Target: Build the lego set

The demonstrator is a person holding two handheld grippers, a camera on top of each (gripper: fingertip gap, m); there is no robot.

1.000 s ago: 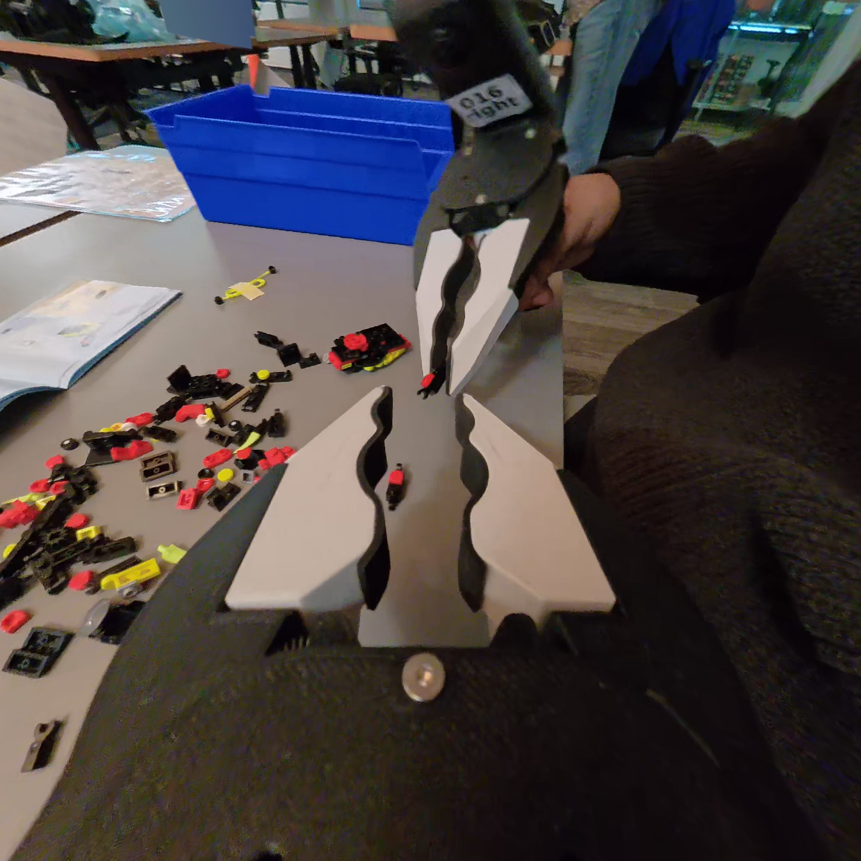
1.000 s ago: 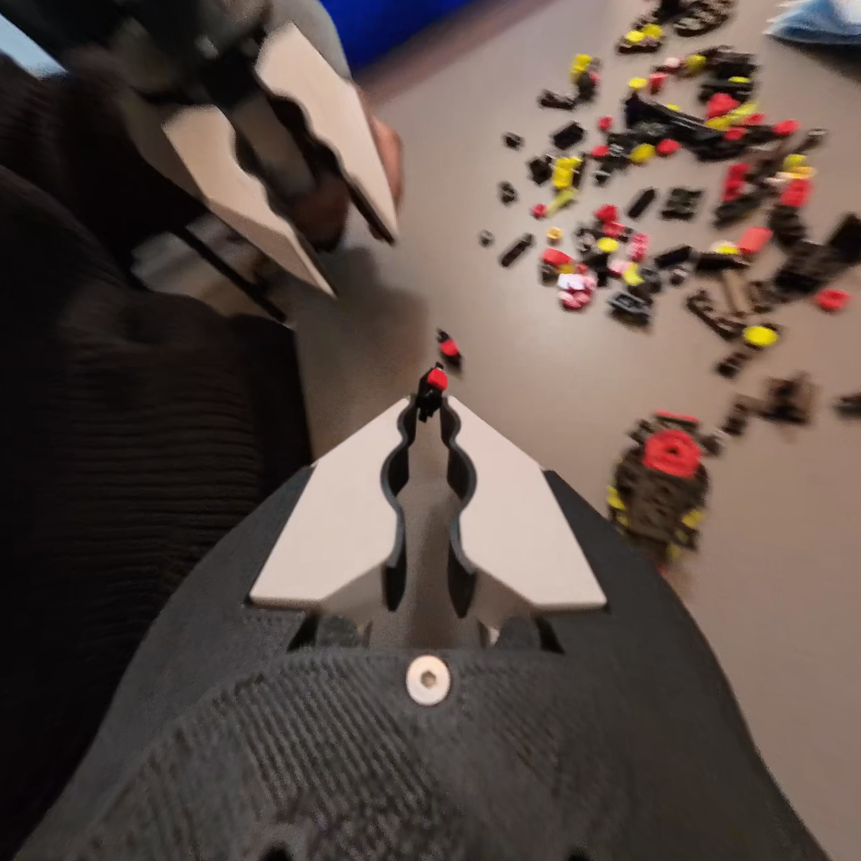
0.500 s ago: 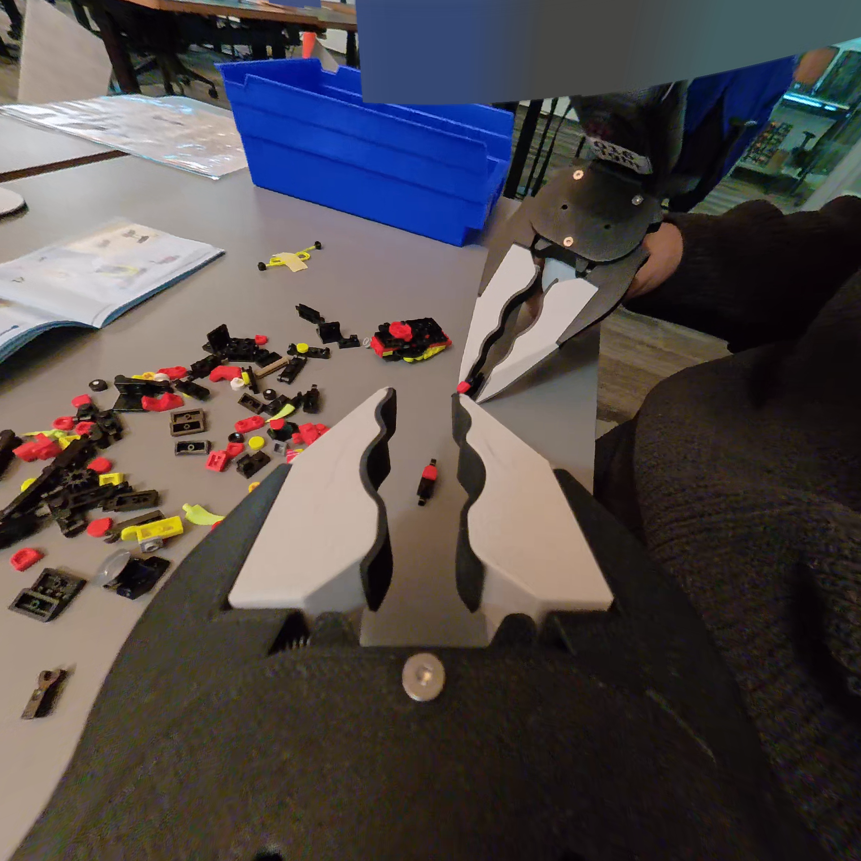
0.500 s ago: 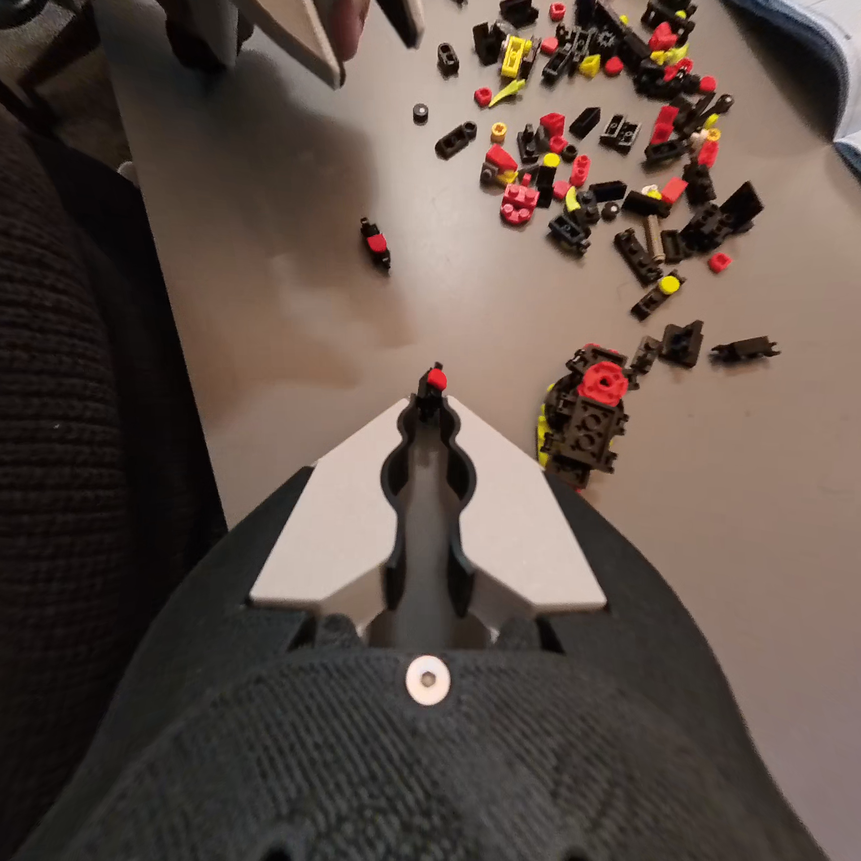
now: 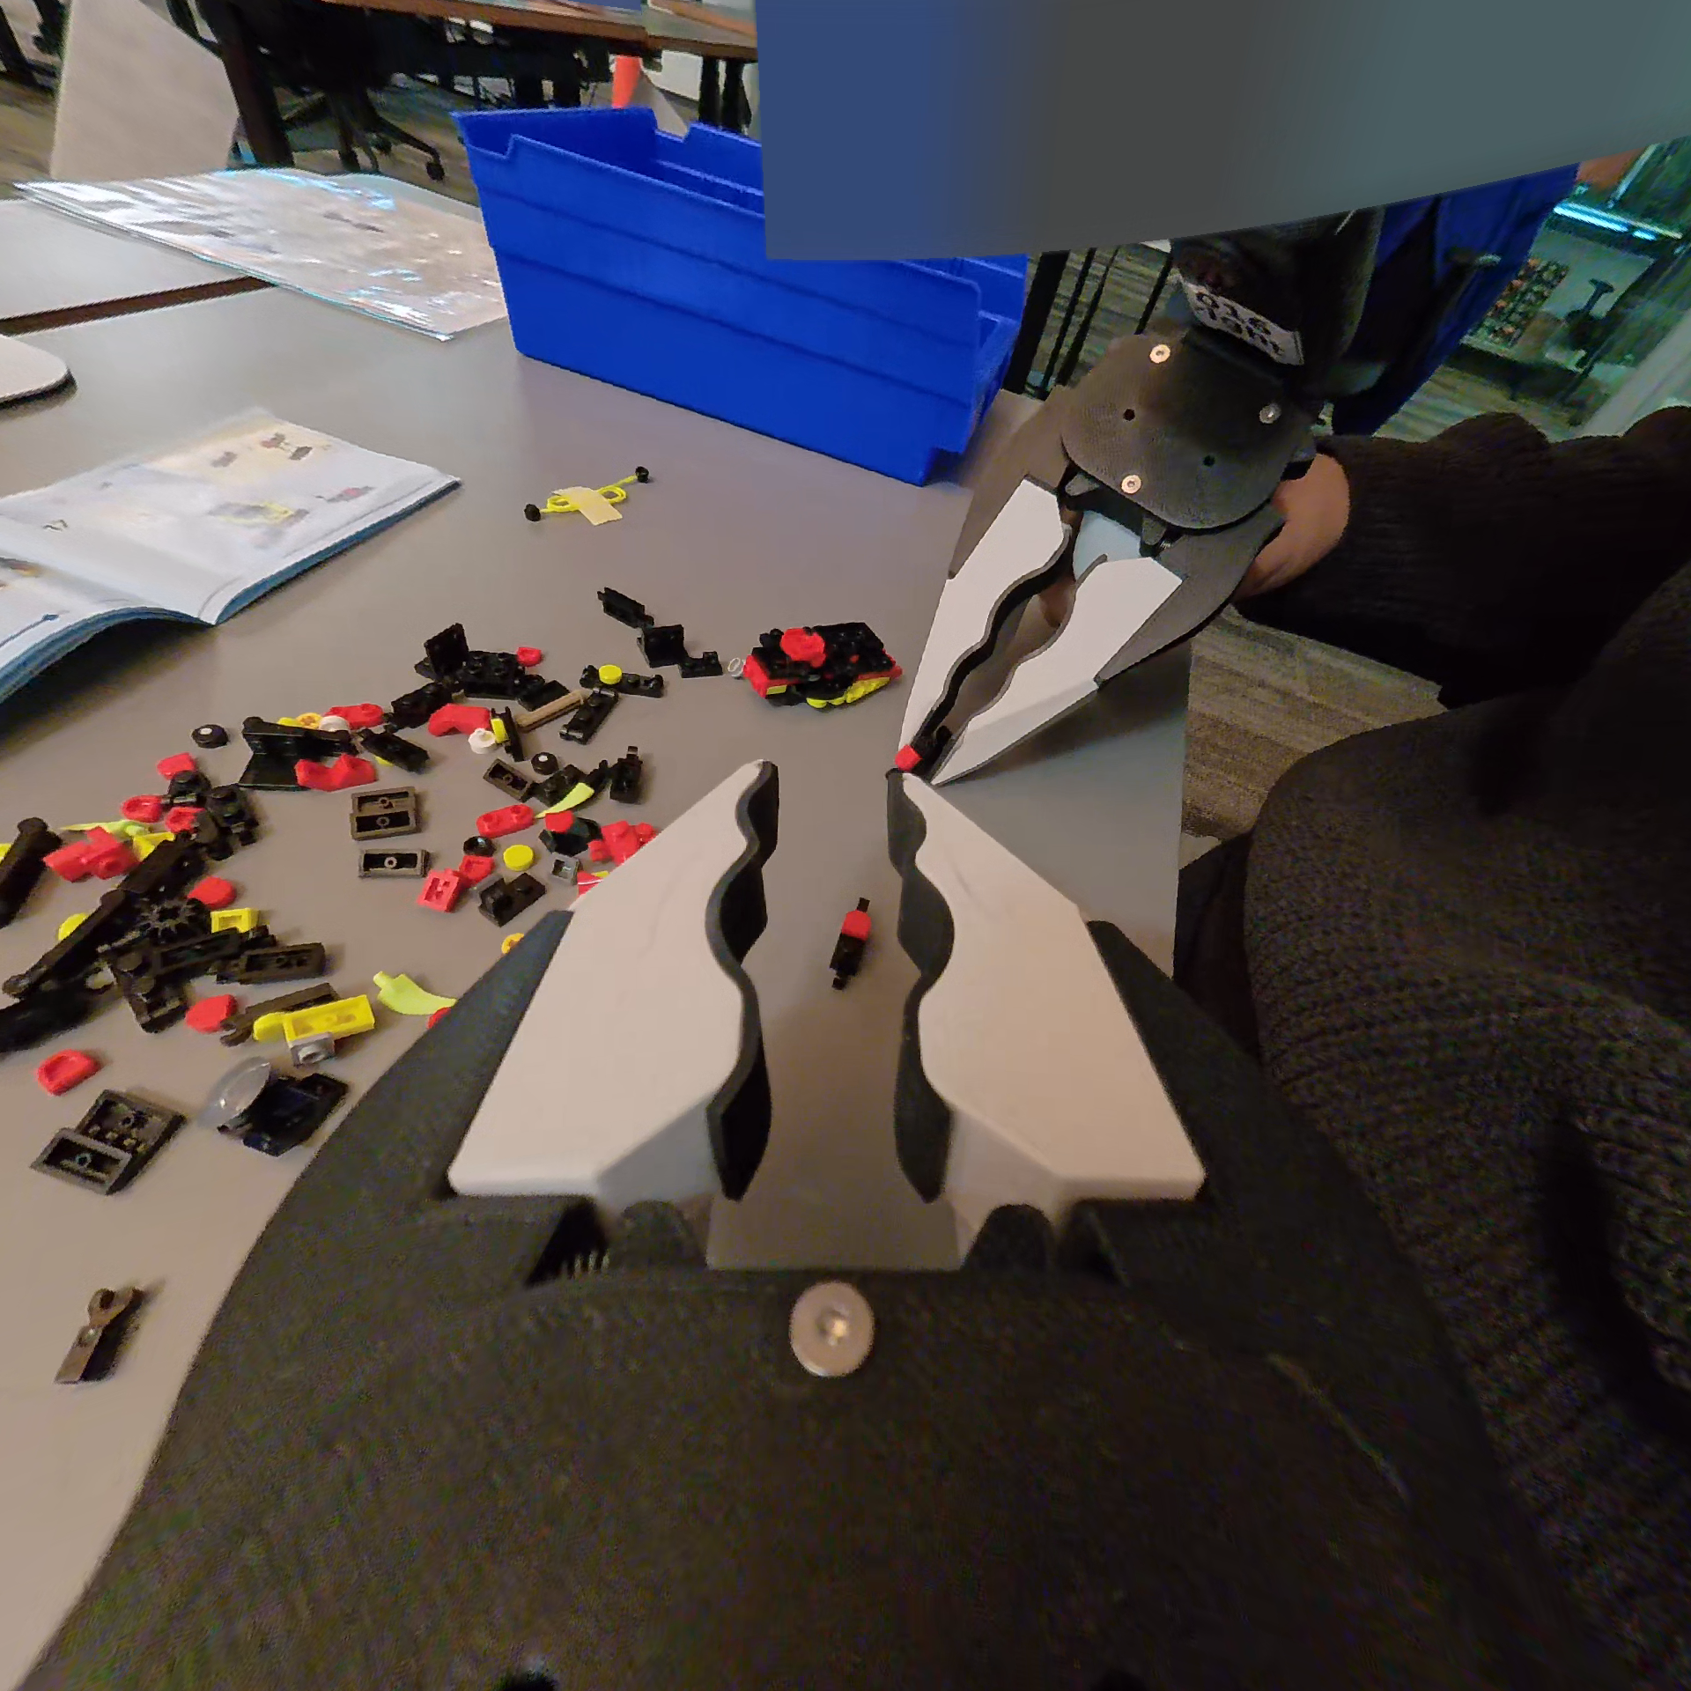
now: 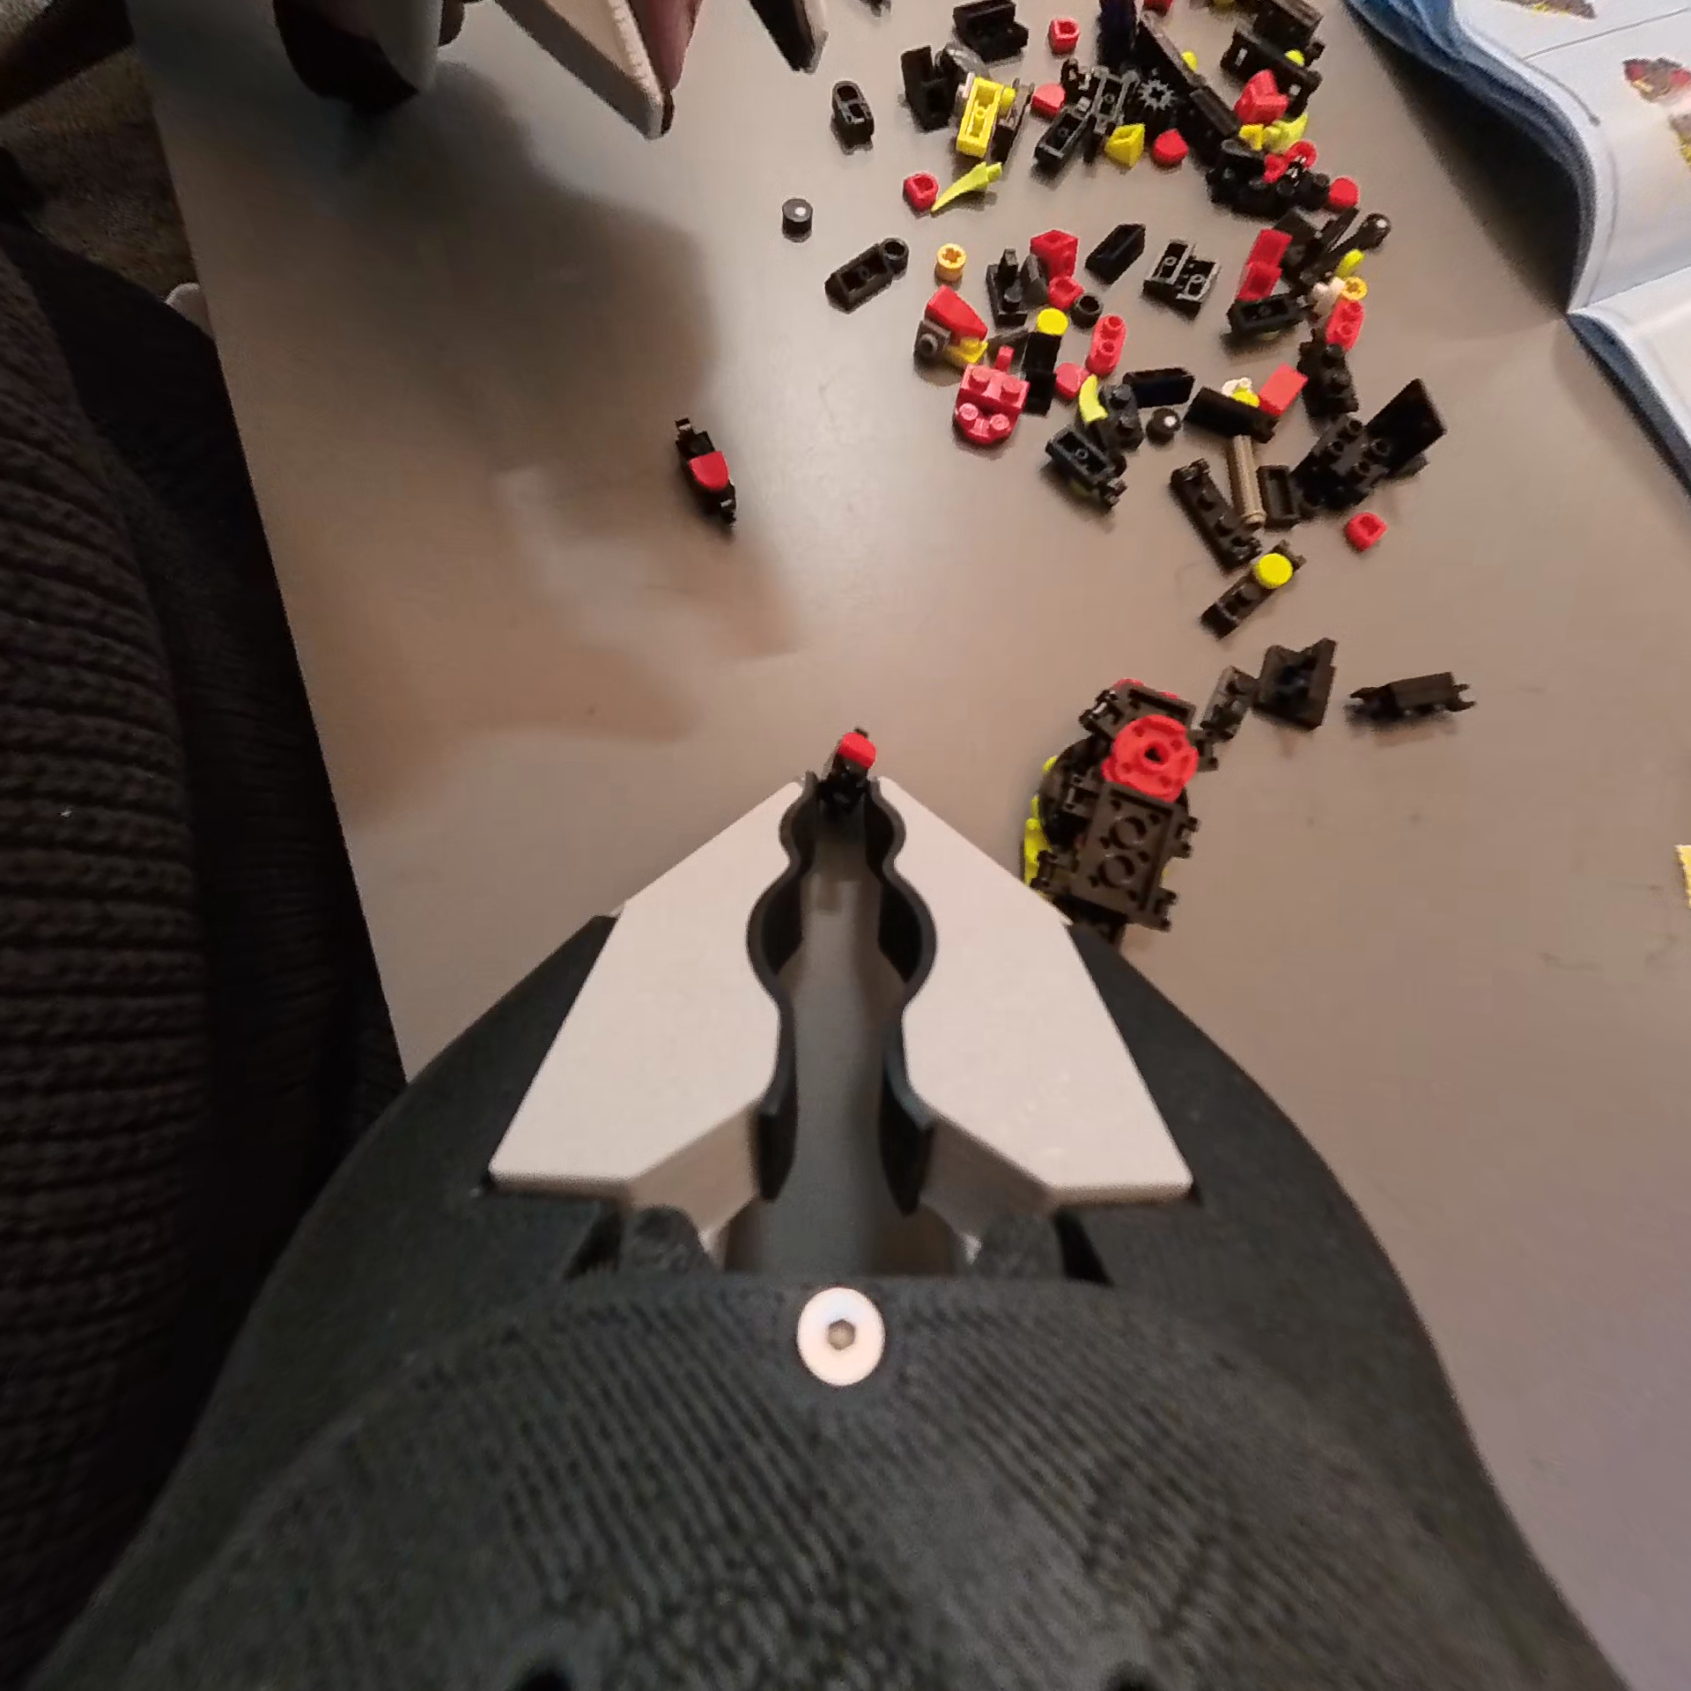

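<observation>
A small black-and-red brick piece [image 6: 851,773] is pinched at the tips of the right gripper [image 6: 842,796], frame centre. Judged light, stiff, slippery; best gripped on flat sides. Left gripper [image 5: 831,778] is parted w/ nothing held; a twin piece [image 5: 849,942] lies on the table [image 5: 823,512] betw. its fingers.

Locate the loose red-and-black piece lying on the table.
The red-and-black piece lies on the grey table between the open left gripper's fingers, untouched, near the table's right edge.

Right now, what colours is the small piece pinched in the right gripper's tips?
Black with a red end, clearest in the right wrist view.
</observation>
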